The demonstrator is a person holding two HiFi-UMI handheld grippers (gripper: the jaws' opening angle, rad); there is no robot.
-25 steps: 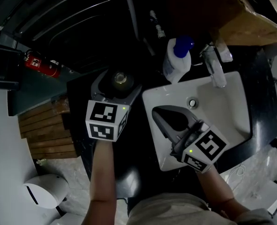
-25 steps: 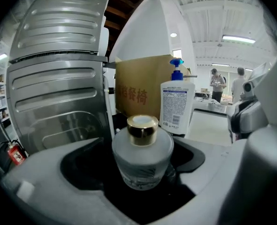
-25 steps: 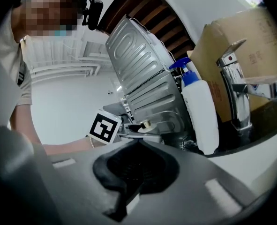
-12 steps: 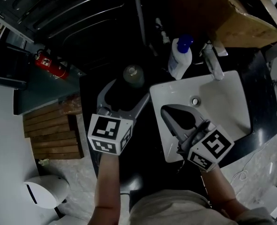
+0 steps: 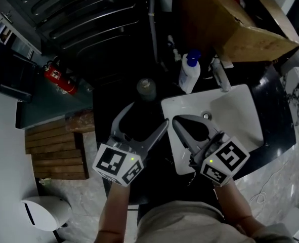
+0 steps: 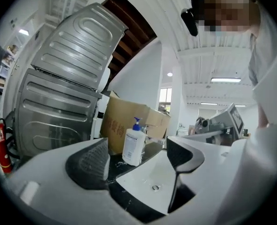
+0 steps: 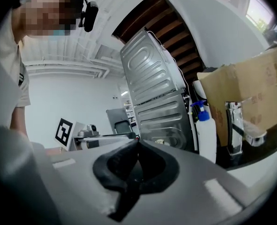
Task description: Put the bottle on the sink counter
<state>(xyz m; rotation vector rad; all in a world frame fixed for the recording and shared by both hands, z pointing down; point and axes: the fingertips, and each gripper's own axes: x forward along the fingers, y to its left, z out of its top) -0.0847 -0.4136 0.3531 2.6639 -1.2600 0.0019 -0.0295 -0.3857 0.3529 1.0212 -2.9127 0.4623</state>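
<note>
A dark bottle with a grey cap (image 5: 145,87) stands upright on the black sink counter (image 5: 114,110), left of the white basin (image 5: 235,110). My left gripper (image 5: 148,114) is open just short of the bottle, with its jaws wide apart and holding nothing. In the left gripper view the left gripper (image 6: 137,146) frames the basin and a pump bottle, and the dark bottle does not show. My right gripper (image 5: 176,121) hovers over the basin's left part with its jaws shut together and empty. The right gripper (image 7: 137,143) shows the same shut jaws in its own view.
A white pump bottle with a blue top (image 5: 188,72) stands at the basin's back left corner, next to the chrome tap (image 5: 220,76). Behind them sits a cardboard box (image 5: 230,24). A ribbed metal appliance (image 5: 88,14) and a red fire extinguisher (image 5: 60,79) are at the left.
The left gripper's jaws were round the dark bottle a second ago; they have drawn back toward me, and the bottle stands free on the counter. The right gripper stayed over the basin.
</note>
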